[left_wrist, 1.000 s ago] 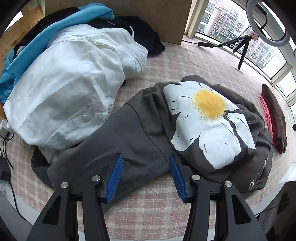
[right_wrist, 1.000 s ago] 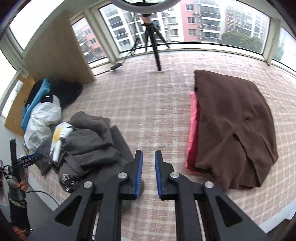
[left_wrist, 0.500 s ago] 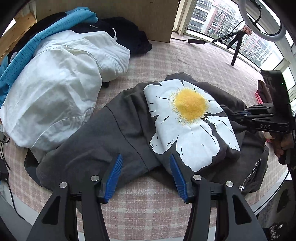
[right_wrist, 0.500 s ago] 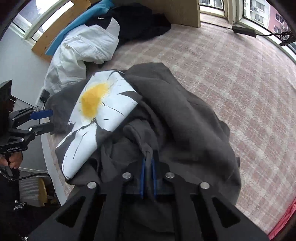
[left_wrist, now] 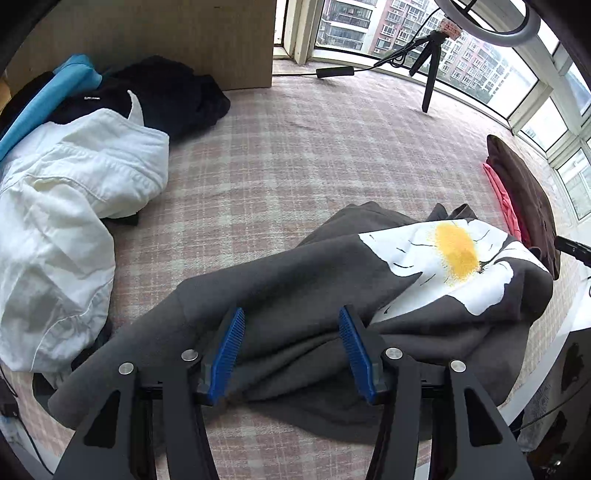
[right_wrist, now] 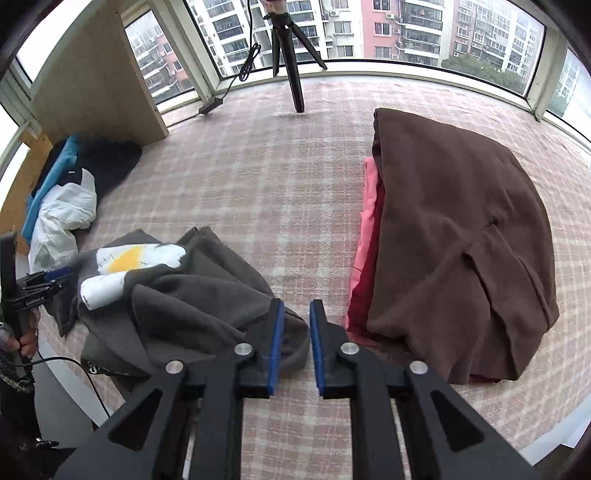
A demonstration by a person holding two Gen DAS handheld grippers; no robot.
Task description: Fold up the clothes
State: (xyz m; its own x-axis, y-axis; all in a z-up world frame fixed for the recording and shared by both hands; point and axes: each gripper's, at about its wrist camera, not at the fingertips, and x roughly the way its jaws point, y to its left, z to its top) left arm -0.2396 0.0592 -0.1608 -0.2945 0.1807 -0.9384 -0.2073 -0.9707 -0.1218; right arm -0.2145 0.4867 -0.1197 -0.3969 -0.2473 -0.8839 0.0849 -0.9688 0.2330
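The left gripper (left_wrist: 291,347) hangs unclenched over the near edge of the crumpled grey top (left_wrist: 295,280), gripping nothing. The right gripper (right_wrist: 295,343) is opening beside the top's right edge, nothing between its jaws. Farther right lie folded clothes (right_wrist: 454,236).

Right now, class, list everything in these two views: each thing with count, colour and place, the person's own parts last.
Flower sweatshirt: one, dark grey, crumpled at near edge.
White garment: one, left pile.
Blue garment: one, left pile.
Black garment: one, by the wooden panel.
Brown garment: one, folded, atop pink garment.
Tripod: one, black, by window.
Left gripper: open over sweatshirt.
Right gripper: opening, nothing between.
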